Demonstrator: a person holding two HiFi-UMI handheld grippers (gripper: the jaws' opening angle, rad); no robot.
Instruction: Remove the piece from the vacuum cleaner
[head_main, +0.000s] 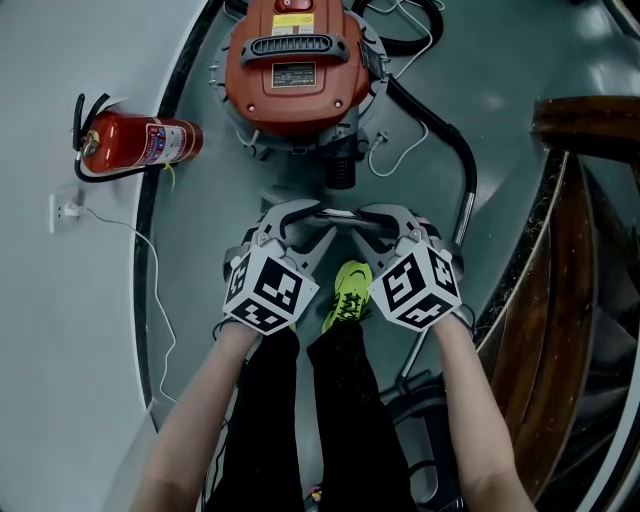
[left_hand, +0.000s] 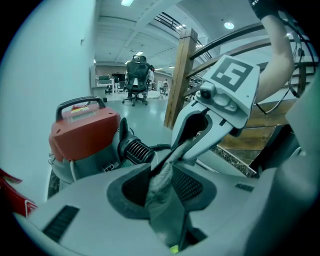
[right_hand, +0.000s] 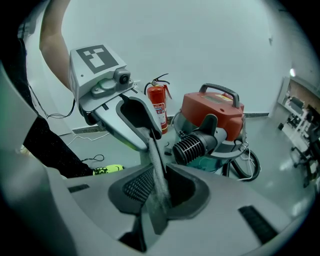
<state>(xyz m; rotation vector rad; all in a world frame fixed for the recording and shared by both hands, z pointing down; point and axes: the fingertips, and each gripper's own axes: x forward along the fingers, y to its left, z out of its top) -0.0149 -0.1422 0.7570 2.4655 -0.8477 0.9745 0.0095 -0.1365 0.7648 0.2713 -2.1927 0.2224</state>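
Far left: a red fire extinguisher (head_main: 140, 145) lies on the grey floor at the upper left, out of play.
Left gripper: the left gripper (head_main: 297, 216) sits lower centre, its jaws drawn in and pinching one end of the piece.
Piece: a thin grey rough-surfaced strip (left_hand: 162, 195) spans the gap between the two grippers, mid-frame and off the floor.
Vacuum: the red drum-shaped vacuum cleaner (head_main: 295, 70) is at top centre, and its ribbed black port faces the strip but stands apart from it, so the piece looks already free.
Right gripper: the right gripper (head_main: 385, 218) has its jaws nearly together, clamped on the other end.
Far right: a black hose (head_main: 440, 130) curves away.
Handling: the strip is probably light, thin and somewhat bendy. Its rough face should resist slipping.
Hold: the ends, pads flat on its broad faces, look the sound choice.
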